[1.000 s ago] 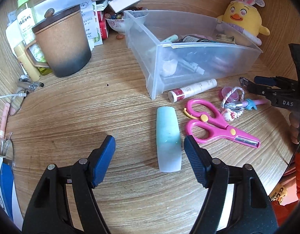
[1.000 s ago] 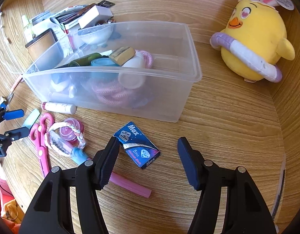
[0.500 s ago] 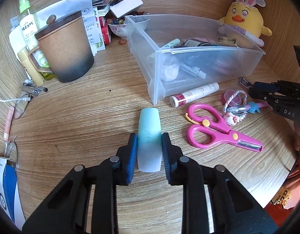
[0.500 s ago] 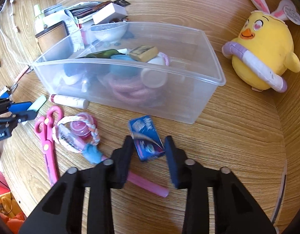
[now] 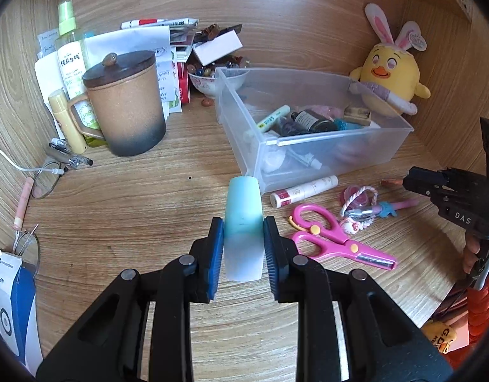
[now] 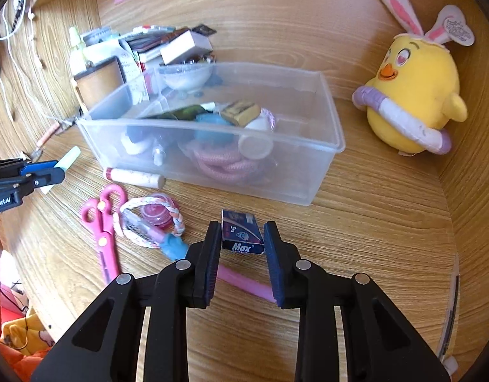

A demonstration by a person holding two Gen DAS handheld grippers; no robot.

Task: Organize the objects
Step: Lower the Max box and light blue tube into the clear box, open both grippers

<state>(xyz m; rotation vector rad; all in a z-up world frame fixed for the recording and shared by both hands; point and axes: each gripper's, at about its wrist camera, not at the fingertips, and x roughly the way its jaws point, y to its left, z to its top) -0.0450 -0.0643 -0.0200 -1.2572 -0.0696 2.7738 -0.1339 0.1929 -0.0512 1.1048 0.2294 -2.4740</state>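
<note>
While both your claws are closed on something, the clear plastic bin ahead of them is already partly filled: you can see a dark bottle, a white-and-green tube, a small tan block, a coil of pink rope and a blue piece inside, though the frosted wall blurs whatever lies at the bottom. Your left claw grips the pale blue-to-white bar by its near end, blue pads pressed on either side, with the bar's far end pointing toward the bin's near corner; whether it is clear of the worktop you cannot tell. Your right claw is clamped on the small dark blue "Max" box, just short of the bin's front wall. Right of your left claw lie the pink scissors, a white tube with a red cap just beside the bin, and a tangle of braided ring, pink disc and keyring charms too jumbled to sort out. A pink stick runs under your right claw, partly hidden by its fingers. Beyond the bin to the right sits the yellow chick plush; to the far left stands the lidded brown mug.
</note>
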